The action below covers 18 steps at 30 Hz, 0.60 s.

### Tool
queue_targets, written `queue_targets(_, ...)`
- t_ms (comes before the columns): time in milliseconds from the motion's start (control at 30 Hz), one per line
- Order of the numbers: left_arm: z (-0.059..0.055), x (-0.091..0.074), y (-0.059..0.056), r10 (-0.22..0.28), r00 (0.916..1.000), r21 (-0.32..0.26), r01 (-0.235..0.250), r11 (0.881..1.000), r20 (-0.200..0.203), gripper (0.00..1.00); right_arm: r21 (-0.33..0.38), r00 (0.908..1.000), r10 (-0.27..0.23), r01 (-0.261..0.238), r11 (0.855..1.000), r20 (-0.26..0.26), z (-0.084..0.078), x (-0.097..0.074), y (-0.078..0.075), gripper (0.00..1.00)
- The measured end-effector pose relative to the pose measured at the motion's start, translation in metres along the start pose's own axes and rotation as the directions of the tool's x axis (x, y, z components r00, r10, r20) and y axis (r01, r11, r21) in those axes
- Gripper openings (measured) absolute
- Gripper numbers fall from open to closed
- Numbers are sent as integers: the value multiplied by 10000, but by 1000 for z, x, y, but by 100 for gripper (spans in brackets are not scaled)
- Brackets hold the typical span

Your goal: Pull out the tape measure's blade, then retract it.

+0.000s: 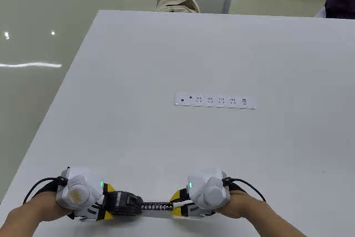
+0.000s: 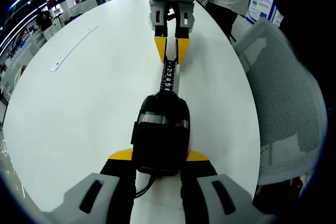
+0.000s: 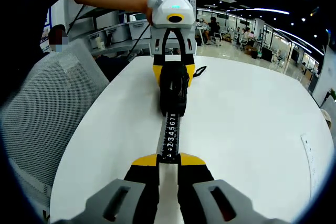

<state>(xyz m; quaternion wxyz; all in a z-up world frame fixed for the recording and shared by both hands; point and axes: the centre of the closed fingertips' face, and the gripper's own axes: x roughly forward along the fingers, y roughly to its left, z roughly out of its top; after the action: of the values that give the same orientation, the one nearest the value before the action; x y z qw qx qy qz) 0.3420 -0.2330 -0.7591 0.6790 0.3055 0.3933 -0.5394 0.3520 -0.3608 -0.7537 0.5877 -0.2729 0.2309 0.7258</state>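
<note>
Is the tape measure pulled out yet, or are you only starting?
Partway, it seems. Done: the left gripper clamps the tape measure case and the right gripper pinches the blade near its end. In hand: the blade is out a short way, numbers to 8 showing. Left: maybe more pulling, then retracting.

Both hand-held grippers are level, tips facing each other.
The left gripper (image 1: 111,206) has its fingers (image 2: 122,155) clamped on the tape measure case (image 2: 160,129). The right gripper (image 1: 177,203) pinches the blade (image 3: 169,132) near its end, and both forearms angle inward.
</note>
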Motion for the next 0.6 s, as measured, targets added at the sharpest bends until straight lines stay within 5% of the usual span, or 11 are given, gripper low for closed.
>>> queue_targets(600, 0, 0, 0, -8, 10000, -30, 8, 10000, 13, 28, 73, 10000, 52, -52, 10000, 2, -5, -6, 2, 10)
